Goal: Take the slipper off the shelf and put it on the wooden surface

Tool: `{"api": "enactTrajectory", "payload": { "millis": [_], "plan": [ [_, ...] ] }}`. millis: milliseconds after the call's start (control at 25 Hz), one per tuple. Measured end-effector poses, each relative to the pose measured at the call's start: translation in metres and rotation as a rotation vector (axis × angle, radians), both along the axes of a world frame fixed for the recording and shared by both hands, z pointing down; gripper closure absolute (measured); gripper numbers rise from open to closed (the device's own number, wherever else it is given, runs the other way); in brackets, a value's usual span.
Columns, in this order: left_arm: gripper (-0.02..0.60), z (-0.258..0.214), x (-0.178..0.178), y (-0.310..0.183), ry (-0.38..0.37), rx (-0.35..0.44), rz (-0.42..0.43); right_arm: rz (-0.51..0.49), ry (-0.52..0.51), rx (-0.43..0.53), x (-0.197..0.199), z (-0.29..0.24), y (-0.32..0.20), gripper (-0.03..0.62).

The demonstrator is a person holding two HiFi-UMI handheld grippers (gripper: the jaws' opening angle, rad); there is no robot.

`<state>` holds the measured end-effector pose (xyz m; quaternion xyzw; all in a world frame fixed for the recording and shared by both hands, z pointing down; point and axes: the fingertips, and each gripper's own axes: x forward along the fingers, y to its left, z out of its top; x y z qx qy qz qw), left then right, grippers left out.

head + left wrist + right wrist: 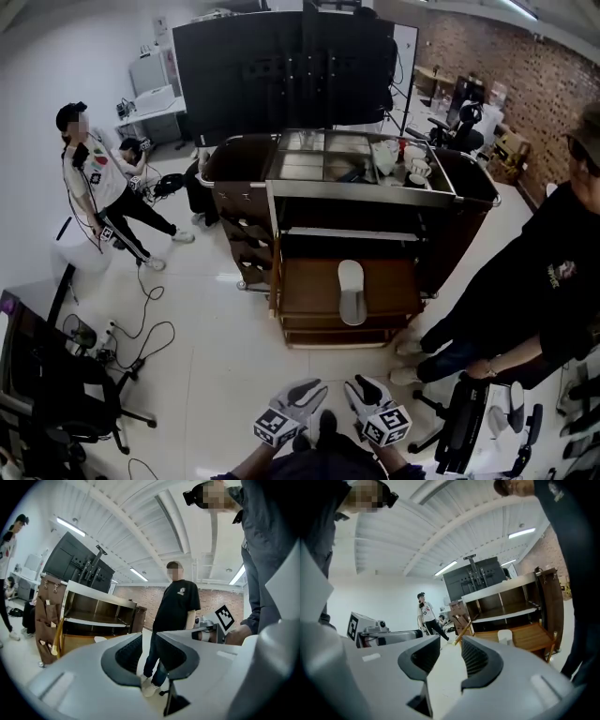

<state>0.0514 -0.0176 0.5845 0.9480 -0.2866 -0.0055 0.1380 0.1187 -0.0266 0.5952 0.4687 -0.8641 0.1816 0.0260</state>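
Head view: both grippers are held low near the person's body, and the pale slipper (352,291) lies flat on the wooden surface (309,281) at the bottom of the cart (244,159).

So the left gripper (302,392) has its jaws spread apart. The left gripper view shows nothing between the dark pads, just floor and a person in a black shirt (178,602) way behind the gap. The right gripper (364,389) is the same deal: in the right gripper view its jaws stand wide, gripping nothing and touching nothing. Both tools are well apart from the cart. The slipper sits lengthwise roughly mid-board, toe end toward the front edge, below the metal shelf (347,232).
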Motion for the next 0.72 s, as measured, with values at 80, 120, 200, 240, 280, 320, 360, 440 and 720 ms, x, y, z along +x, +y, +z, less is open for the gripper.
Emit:
{"api": "enactTrajectory", "payload": {
  "millis": [80,120,200,240,280,320,360,440,720],
  "plan": [
    [0.483,-0.003,-0.008,0.024,0.023,-0.005,-0.004,-0.017,0.009,0.027,-0.008,-0.007,0.033,0.484],
    [0.482,-0.004,-0.011,0.035,0.035,-0.014,-0.006,-0.021,0.015,0.037,-0.011,-0.009,0.046,0.493],
    [0.482,-0.004,-0.014,0.051,0.05,-0.031,-0.003,-0.02,0.025,0.055,-0.012,-0.016,0.063,0.513],
    [0.482,-0.004,-0.014,0.058,0.052,-0.032,0.001,-0.02,0.033,0.063,-0.011,-0.018,0.07,0.513],
    [0.482,-0.004,-0.014,0.064,0.052,-0.029,0.004,-0.018,0.046,0.072,-0.01,-0.02,0.075,0.517],
    [0.483,-0.004,-0.014,0.069,0.054,-0.025,0.007,-0.013,0.064,0.079,-0.008,-0.021,0.079,0.534],
    [0.482,-0.005,-0.013,0.073,0.057,-0.022,0.009,-0.003,0.083,0.084,-0.006,-0.022,0.083,0.562],
    [0.482,-0.003,-0.012,0.079,0.057,-0.021,0.012,0.019,0.11,0.094,0.0,-0.022,0.088,0.586],
    [0.483,-0.009,-0.012,0.093,0.059,-0.007,0.009,0.019,0.122,0.115,-0.003,-0.032,0.093,0.592]
  ]
}}
